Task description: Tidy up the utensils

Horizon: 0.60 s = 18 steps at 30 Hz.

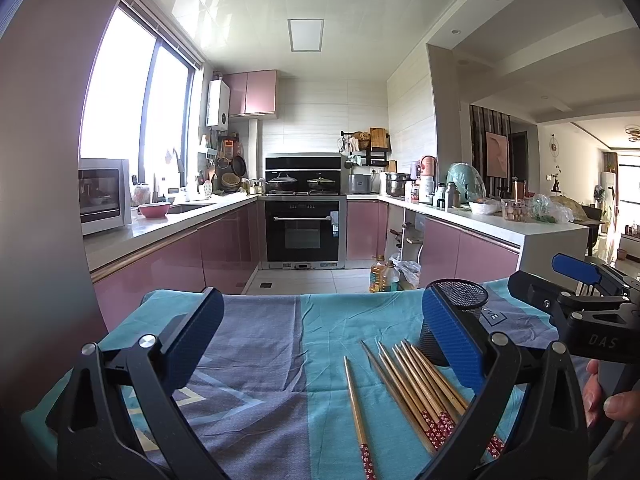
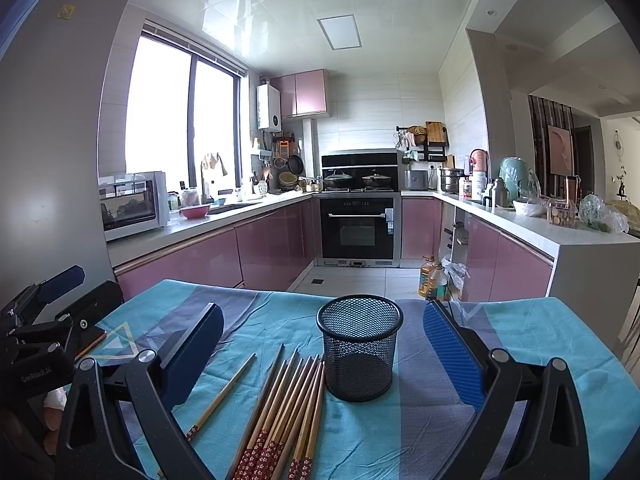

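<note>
Several wooden chopsticks (image 2: 288,404) with red patterned ends lie in a loose bundle on the blue cloth, one single chopstick (image 2: 224,392) apart to their left. A black mesh cup (image 2: 359,348) stands upright and empty just right of the bundle. My right gripper (image 2: 324,356) is open above the cloth, with the cup and the bundle between its fingers' lines. My left gripper (image 1: 324,344) is open too, hovering left of the chopsticks (image 1: 416,388); the mesh cup (image 1: 460,312) is partly hidden behind its right finger. Each gripper shows at the edge of the other's view.
The table is covered by a blue and grey cloth (image 2: 540,340). Beyond its far edge lie the kitchen floor, pink cabinets, an oven (image 2: 358,228) and oil bottles (image 2: 432,280). A hand (image 1: 608,396) holds the right gripper's handle.
</note>
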{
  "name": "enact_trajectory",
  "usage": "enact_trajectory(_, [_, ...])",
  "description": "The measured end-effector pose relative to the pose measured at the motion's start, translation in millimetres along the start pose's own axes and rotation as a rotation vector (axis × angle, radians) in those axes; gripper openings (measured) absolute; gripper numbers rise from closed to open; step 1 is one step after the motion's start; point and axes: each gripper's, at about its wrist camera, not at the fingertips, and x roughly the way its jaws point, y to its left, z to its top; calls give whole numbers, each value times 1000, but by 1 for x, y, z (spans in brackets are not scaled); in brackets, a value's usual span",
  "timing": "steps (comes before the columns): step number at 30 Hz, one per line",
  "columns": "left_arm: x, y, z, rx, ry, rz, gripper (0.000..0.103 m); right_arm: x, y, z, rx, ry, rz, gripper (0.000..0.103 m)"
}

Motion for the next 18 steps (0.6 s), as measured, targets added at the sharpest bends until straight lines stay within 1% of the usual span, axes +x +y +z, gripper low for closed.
enact_trajectory(18, [1,-1,-1,-1,0,-1,98,-1,0,1,4,1,0,97])
